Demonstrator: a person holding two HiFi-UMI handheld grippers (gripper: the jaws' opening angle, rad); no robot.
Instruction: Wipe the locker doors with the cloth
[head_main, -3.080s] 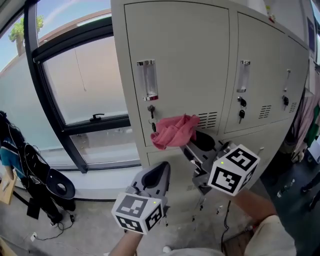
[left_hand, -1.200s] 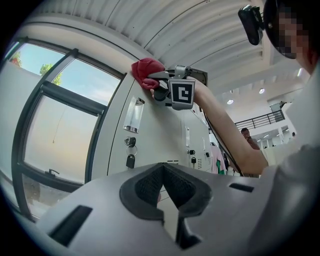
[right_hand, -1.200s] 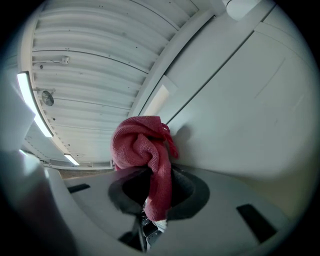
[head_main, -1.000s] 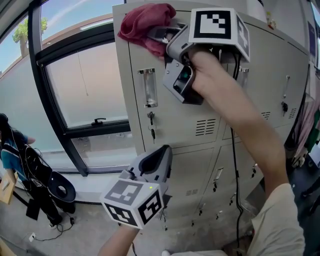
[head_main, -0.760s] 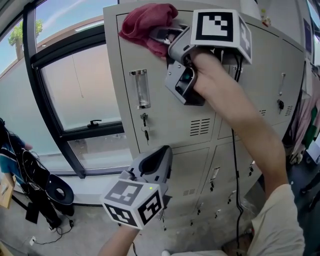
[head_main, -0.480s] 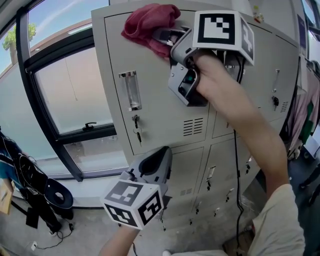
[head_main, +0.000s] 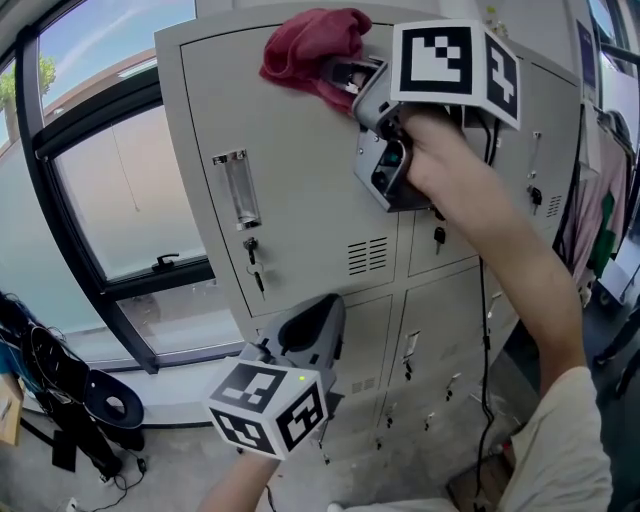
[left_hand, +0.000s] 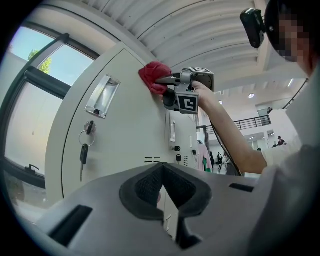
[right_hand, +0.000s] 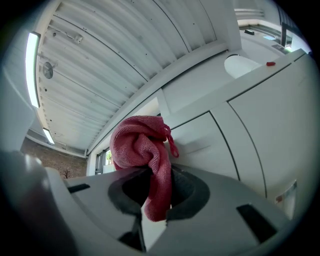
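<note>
Head view: we press the cloth (head_main: 310, 45), clamped in the right gripper (head_main: 338, 73) jaws, on the locker door (head_main: 300, 180); the left gripper (head_main: 312, 333) jaws are together, empty.

No legible text, labels or numbers anywhere (locker doors (head_main: 300, 170) plain, unmarked)

Locker area of a large hall, beige metal lockers (head_main: 300, 200), big windows (head_main: 110, 190), ribbed ceiling (right_hand: 100, 75)

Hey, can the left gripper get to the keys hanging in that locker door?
Probably yes. The left gripper sits empty just below the keys, nothing between them, and the right gripper holds the cloth high on the door, clear of that path.
</note>
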